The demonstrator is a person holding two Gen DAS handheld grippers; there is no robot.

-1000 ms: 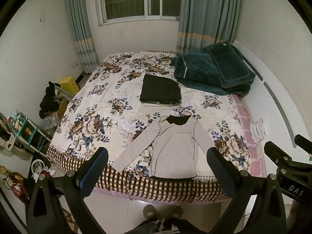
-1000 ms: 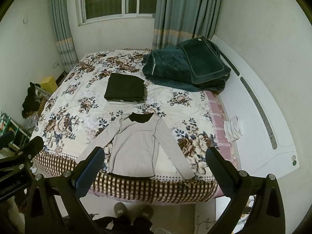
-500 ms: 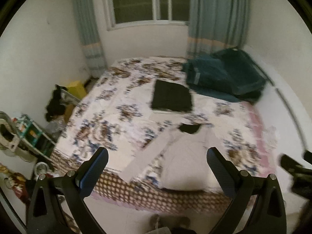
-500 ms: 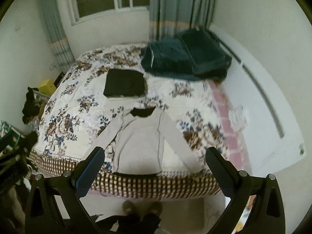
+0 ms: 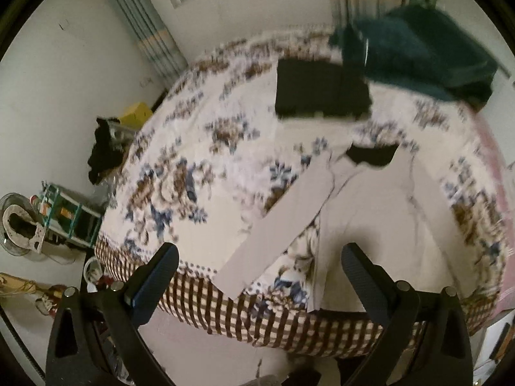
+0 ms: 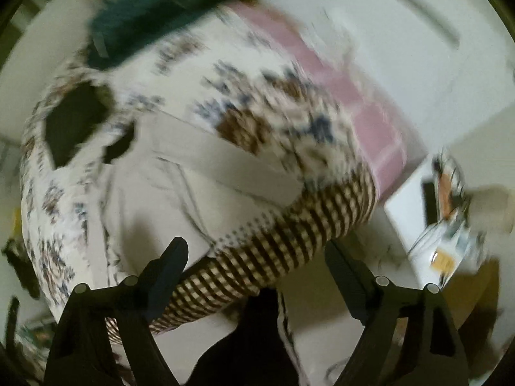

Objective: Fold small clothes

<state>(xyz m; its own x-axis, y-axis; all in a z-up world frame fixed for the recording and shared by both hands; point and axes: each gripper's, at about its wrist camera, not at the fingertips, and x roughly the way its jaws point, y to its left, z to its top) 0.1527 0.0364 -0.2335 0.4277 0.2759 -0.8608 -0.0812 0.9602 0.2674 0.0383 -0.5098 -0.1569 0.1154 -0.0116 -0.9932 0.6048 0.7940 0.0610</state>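
Grey shirt (image 5: 379, 225) lies flat at the bed's (image 5: 225, 292) near edge, ready for folding; left tongs (image 5: 257, 276) and right tongs (image 6: 257, 273) gape apart, empty.

We see a floral bedspread (image 5: 199, 148) with a checked border (image 5: 225, 308), and a dark teal blanket (image 5: 418, 45) heaped at the far end. Curtains (image 5: 145, 29) hang behind, and a yellow box (image 5: 136, 114) and a small shelf rack (image 5: 70, 215) sit on the floor beside the bed.

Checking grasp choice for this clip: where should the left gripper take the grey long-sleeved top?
Probably the sleeve cuff of the grey long-sleeved top, approached from the bed's foot: it lies flat, angled out to the checked edge, nearest the open left gripper.
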